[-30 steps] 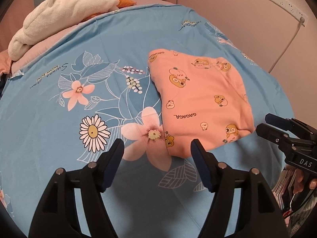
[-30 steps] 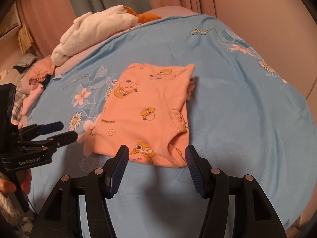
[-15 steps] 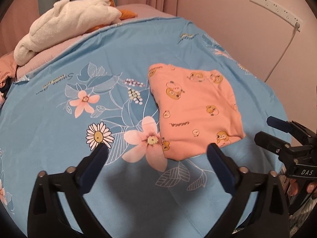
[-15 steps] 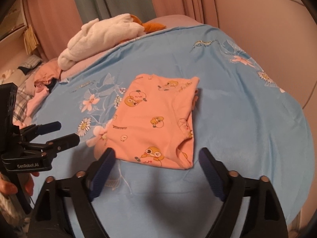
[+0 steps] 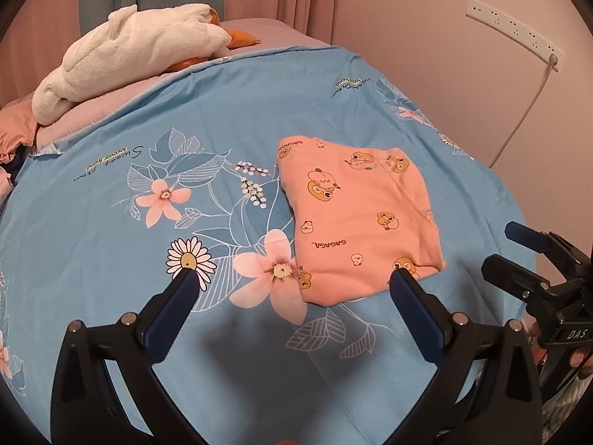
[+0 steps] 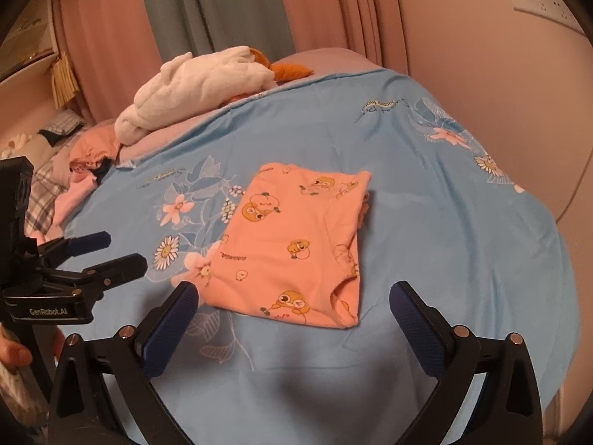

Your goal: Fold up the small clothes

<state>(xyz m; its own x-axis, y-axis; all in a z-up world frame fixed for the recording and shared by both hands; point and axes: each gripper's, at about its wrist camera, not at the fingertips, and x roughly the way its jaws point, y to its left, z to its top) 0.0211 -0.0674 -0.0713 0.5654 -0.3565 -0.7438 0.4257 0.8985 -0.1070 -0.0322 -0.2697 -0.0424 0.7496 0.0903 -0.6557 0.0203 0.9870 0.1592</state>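
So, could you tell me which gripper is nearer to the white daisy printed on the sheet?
Left. The left gripper hangs just short of the white daisy, one fingertip beside it; the right gripper, jaws opening and empty, faces the folded orange garment alongside.

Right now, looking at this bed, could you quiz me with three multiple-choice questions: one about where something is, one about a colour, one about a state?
1. Where does the white plush blanket lie?
A. on the far end of the bed
B. on the orange garment
C. on the floor

2. What colour is the flowered sheet?
A. green
B. light blue
C. white

3. How is the orange garment lying?
A. crumpled
B. hanging
C. folded flat

Answers: 1 A, it is heaped beyond the sheet's far edge. 2 B, light blue shows around the flowers. 3 C, it lies as a neat layered rectangle, no hand-held gripper touching it.
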